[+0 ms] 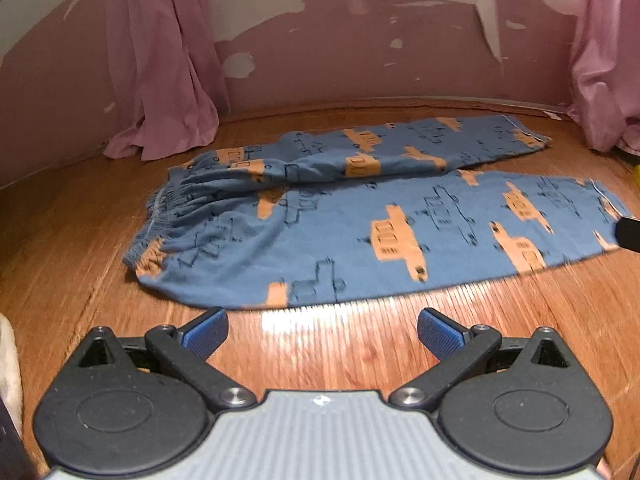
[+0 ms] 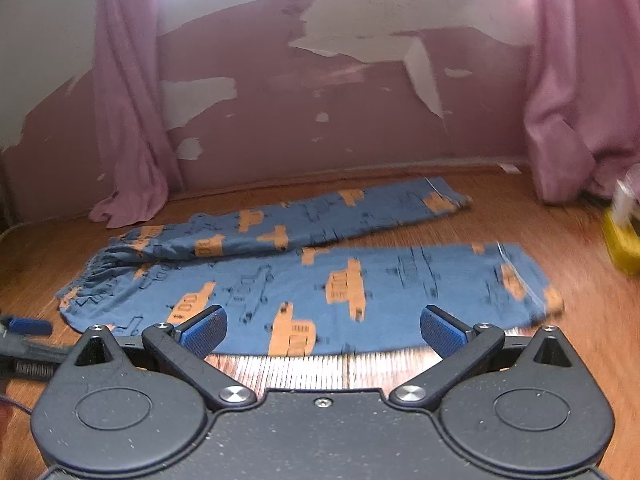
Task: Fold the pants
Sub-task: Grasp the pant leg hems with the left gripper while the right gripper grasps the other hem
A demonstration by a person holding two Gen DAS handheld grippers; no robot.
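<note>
1. On the wooden floor (image 1: 340, 360), the pants (image 1: 360, 216) lie spread flat, legs splayed apart, waistband to the left.
2. Risk, as I judge it: pinching only the top layer would drag the fabric askew and bunch the fold.
3. The left gripper (image 1: 322, 330) and right gripper (image 2: 323, 330) hover low at the near edge, both spread wide, holding nothing.

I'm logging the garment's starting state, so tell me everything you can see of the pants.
The pants are blue, soft-looking fabric printed with orange and outlined vehicle shapes. They lie flat and unfolded on the wooden floor, gathered elastic waistband to the left, both legs running right, the far leg angled slightly away. Neither open gripper touches them; the floor alone does.
</note>
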